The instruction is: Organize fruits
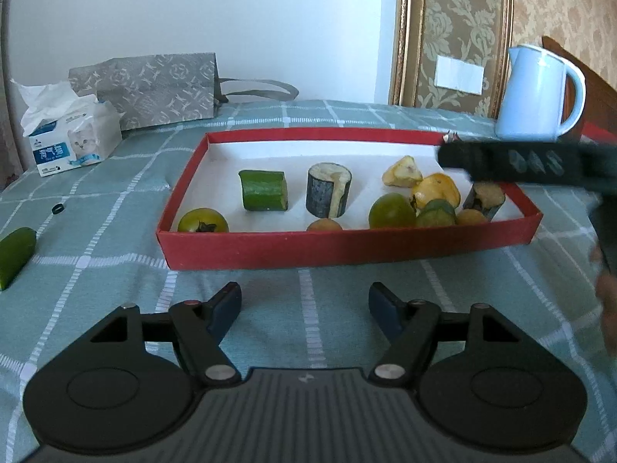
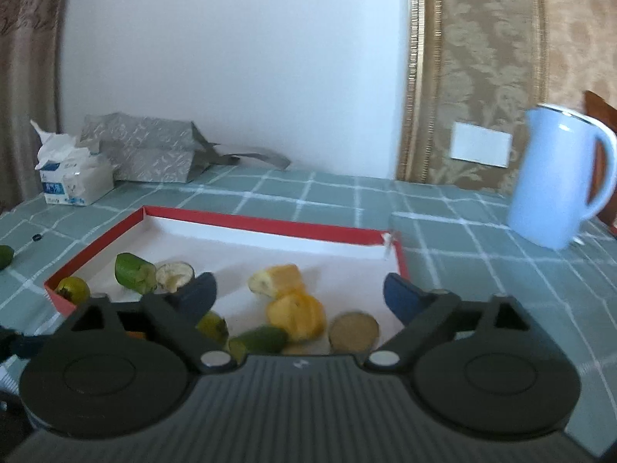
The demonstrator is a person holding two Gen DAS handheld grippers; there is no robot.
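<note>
A red tray (image 1: 347,249) with a white floor holds several fruit pieces: a green persimmon (image 1: 203,221), a green cucumber chunk (image 1: 264,190), a dark-skinned cylinder (image 1: 329,190), yellow pieces (image 1: 436,190) and another green fruit (image 1: 391,211). My left gripper (image 1: 304,308) is open over the cloth in front of the tray, nothing between its fingers. My right gripper (image 2: 299,297) is open above the tray's (image 2: 266,223) right part, over the yellow pieces (image 2: 297,314) and a round slice (image 2: 353,332), touching none. It crosses the left wrist view as a blurred dark bar (image 1: 528,162). One green cucumber piece (image 1: 15,254) lies on the cloth at far left.
A green checked cloth (image 1: 115,200) covers the table. A tissue pack (image 1: 69,135) and a grey patterned bag (image 1: 154,88) stand at the back left, and a pale blue jug (image 1: 540,92) at the back right. A small black ring (image 1: 58,208) lies left of the tray.
</note>
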